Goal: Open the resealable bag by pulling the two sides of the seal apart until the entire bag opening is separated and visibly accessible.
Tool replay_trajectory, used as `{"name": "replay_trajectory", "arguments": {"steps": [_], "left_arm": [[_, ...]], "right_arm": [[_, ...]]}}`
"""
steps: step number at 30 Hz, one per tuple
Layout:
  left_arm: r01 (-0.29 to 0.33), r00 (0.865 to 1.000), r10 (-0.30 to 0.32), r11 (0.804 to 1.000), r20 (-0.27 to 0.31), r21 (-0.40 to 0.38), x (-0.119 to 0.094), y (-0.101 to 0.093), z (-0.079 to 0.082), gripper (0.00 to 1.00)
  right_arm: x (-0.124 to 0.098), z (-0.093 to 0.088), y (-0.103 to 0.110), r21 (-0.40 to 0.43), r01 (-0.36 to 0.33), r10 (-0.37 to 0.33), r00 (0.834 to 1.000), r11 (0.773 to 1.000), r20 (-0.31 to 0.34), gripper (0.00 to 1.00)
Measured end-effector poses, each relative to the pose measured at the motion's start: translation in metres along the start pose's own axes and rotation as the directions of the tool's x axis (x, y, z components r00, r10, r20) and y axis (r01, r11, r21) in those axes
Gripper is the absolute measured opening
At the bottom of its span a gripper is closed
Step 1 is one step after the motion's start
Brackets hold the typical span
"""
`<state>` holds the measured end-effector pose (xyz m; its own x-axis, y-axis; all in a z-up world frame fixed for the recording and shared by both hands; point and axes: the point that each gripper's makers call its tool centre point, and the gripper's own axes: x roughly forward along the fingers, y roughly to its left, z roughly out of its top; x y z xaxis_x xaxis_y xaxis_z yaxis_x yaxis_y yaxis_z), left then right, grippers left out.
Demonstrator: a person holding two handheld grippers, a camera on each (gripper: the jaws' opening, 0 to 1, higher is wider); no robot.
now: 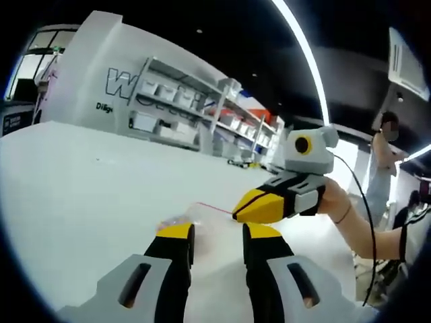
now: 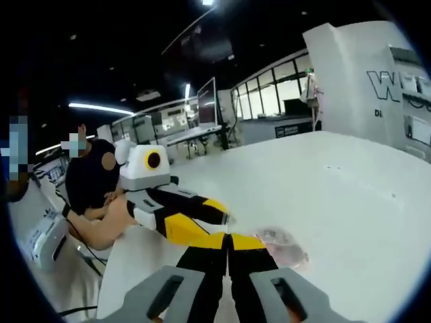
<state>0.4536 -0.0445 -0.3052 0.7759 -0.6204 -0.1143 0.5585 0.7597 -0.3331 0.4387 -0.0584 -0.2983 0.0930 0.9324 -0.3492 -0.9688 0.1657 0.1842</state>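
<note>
A clear resealable bag with a thin red seal line lies on the white table. In the right gripper view the bag shows as crumpled clear plastic just right of my own jaws. My left gripper is open, its yellow-tipped jaws standing either side of the bag's near end. My right gripper comes in from the right with its yellow jaws pressed together on the bag's seal edge. Seen from its own camera, the right gripper has its jaws closed tight. The left gripper reaches in there from the left.
The white table stretches wide around the bag. Shelving with bins and a large white machine stand behind it. A person's forearm holds the right gripper, and other people stand by the table's edge.
</note>
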Motion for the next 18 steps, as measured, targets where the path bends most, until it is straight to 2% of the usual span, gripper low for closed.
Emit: {"name": "replay_trajectory", "arguments": {"steps": [3, 6, 18], "left_arm": [[0.008, 1.000, -0.008, 1.000, 0.003, -0.016, -0.0003, -0.0004, 0.0003, 0.29], [0.017, 1.000, -0.017, 1.000, 0.001, -0.022, -0.0008, -0.0019, -0.0002, 0.23], [0.033, 0.999, -0.032, 0.998, 0.005, -0.053, -0.0003, -0.0036, 0.0004, 0.23]], "right_arm": [[-0.0008, -0.0002, 0.0001, 0.006, -0.007, 0.007, 1.000, 1.000, 0.006, 0.00], [-0.0016, 0.0012, -0.0012, 0.013, -0.013, 0.013, 1.000, 1.000, 0.020, 0.00], [-0.0031, 0.0023, -0.0008, 0.024, -0.023, 0.022, 0.999, 0.999, 0.036, 0.00]]}}
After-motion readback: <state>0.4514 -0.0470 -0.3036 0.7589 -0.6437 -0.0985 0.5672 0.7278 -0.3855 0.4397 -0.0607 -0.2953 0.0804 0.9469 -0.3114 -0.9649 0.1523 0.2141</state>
